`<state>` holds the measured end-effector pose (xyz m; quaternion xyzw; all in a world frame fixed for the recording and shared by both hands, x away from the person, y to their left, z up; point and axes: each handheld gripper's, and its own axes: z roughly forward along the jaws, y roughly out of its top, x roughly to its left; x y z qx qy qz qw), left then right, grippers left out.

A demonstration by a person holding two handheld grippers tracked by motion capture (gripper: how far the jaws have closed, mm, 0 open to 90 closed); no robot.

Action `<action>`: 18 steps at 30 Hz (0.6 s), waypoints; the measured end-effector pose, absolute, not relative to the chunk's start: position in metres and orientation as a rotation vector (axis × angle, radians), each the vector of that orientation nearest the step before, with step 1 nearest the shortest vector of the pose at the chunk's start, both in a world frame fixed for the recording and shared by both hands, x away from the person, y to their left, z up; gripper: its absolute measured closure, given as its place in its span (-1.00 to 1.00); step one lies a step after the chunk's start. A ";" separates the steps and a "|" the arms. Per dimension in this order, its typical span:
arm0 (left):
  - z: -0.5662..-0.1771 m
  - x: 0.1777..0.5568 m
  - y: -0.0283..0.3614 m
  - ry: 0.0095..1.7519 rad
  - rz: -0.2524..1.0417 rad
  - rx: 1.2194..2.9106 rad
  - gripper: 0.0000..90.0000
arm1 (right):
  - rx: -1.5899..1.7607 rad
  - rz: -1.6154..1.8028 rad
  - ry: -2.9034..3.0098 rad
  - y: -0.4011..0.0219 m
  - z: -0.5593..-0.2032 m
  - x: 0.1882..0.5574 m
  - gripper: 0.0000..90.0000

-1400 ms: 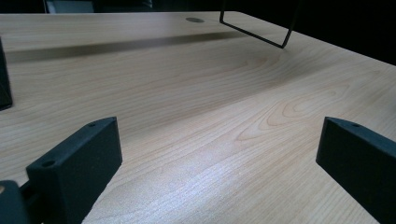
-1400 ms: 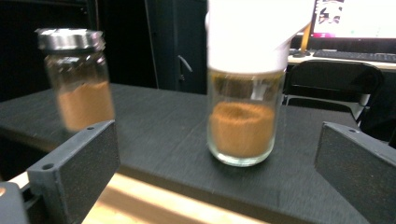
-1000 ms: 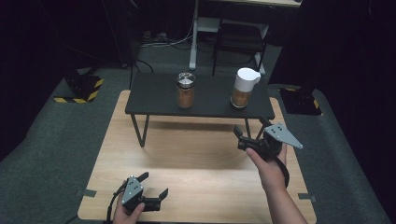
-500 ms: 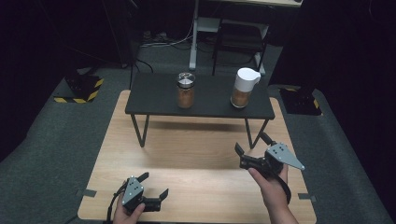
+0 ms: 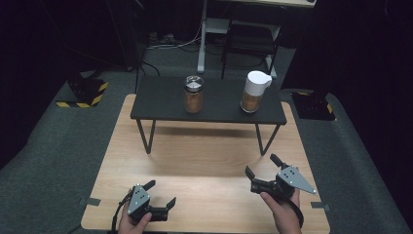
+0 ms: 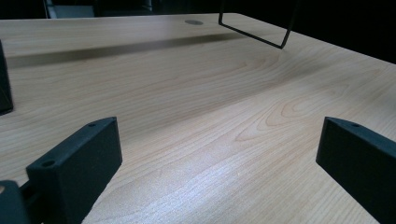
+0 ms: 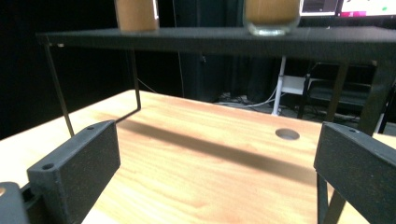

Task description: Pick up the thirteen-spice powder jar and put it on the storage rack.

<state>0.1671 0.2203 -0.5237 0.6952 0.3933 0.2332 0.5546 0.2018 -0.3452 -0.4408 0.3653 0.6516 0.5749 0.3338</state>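
Right gripper (image 5: 261, 172) has drawn back toward the near edge of the light wooden bench (image 5: 204, 161), its fingers spread wide and holding nothing.

Left gripper (image 5: 160, 194) rests low at the near left corner, fingers likewise released and empty, well apart from the right one. Farther off, a small black metal-legged shelf (image 5: 160, 100) stands across the bench; on it sit a clear glass jar with a silver lid and brown contents (image 5: 193, 94) and, to its right, a white-lidded pitcher with brown contents (image 5: 254, 91), both upright, well apart.
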 end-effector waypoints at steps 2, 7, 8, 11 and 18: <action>-0.524 0.167 0.220 0.928 0.552 1.642 -0.99 | 0.956 1.491 1.704 -0.346 -0.445 0.199 -1.00; -0.524 0.167 0.221 0.927 0.550 1.641 -0.99 | 0.960 1.468 1.730 -0.349 -0.454 0.194 -1.00; -0.524 0.167 0.221 0.926 0.549 1.641 -0.99 | 0.961 1.466 1.732 -0.350 -0.456 0.193 -1.00; -0.523 0.168 0.221 0.929 0.547 1.645 -0.99 | 0.973 1.458 1.741 -0.351 -0.461 0.191 -1.00; -0.524 0.168 0.221 0.925 0.548 1.645 -0.99 | 1.003 1.422 1.770 -0.354 -0.473 0.186 -1.00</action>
